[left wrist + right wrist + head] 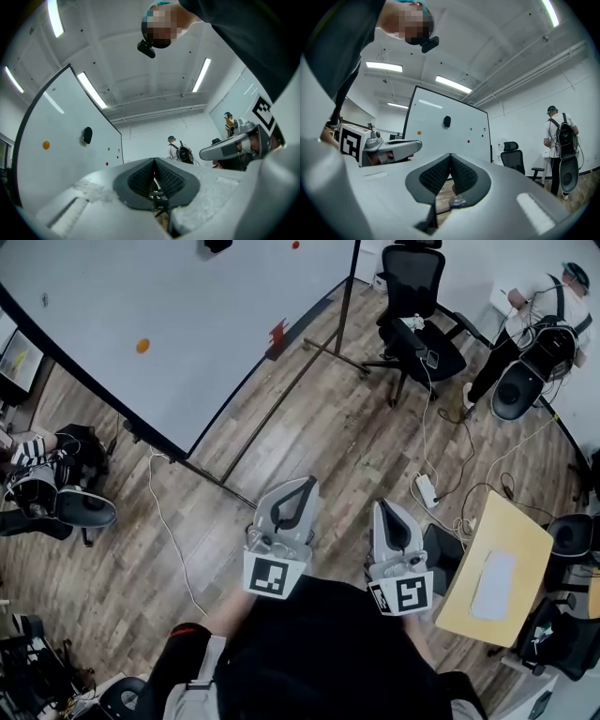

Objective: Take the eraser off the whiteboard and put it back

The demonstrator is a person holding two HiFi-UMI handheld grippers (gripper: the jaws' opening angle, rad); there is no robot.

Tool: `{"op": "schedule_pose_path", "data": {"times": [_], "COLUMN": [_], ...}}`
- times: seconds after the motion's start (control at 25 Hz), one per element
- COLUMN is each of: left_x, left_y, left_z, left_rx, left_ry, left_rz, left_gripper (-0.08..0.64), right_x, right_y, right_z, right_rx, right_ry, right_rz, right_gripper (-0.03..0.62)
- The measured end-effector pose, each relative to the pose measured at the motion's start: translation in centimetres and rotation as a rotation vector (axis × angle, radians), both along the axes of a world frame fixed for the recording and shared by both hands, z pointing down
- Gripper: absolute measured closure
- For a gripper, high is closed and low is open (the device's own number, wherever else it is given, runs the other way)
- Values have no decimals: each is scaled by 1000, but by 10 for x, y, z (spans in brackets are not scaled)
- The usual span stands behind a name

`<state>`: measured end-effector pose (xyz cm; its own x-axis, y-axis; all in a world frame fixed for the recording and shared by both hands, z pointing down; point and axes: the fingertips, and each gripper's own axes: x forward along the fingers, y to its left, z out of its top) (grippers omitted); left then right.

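Wood-plank floor (309, 427) is stretching out below us, and the big whiteboard (169, 324) is standing on its frame ahead, toward the left. The dark eraser (447, 121) is sitting high on the board face, well apart from both tools. We're holding the left gripper (305, 486) and the right gripper (386, 510) side by side, each with jaws pressed together and carrying nothing. An orange magnet (142, 345) is clinging to the board.
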<state>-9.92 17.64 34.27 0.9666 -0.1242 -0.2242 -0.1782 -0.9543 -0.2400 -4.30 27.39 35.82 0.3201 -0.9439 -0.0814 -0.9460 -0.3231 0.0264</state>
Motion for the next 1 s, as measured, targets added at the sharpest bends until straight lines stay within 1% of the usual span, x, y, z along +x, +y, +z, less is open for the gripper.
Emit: {"op": "schedule_pose_path", "data": {"times": [0.2, 0.4, 0.56, 0.8, 1.0], "left_x": [31, 46, 51, 43, 39], "left_y": [-46, -96, -133, -170, -206], "left_z": [-14, -23, -28, -27, -36], "left_rx": [13, 26, 35, 38, 48], "left_ry": [18, 44, 52, 31, 42], "left_rz": [0, -31, -77, -162, -260], "left_gripper": [557, 557, 557, 557, 557], "right_x": [33, 53, 63, 69, 77], "right_y": [-48, -100, -138, -189, -239], "right_z": [-10, -17, -19, -25, -33], "right_rx": [-1, 17, 26, 28, 30], "right_ry": [4, 15, 4, 1, 17], "right_rz": [-10, -32, -65, -144, -232], "right_gripper": [589, 589, 589, 589, 589]}}
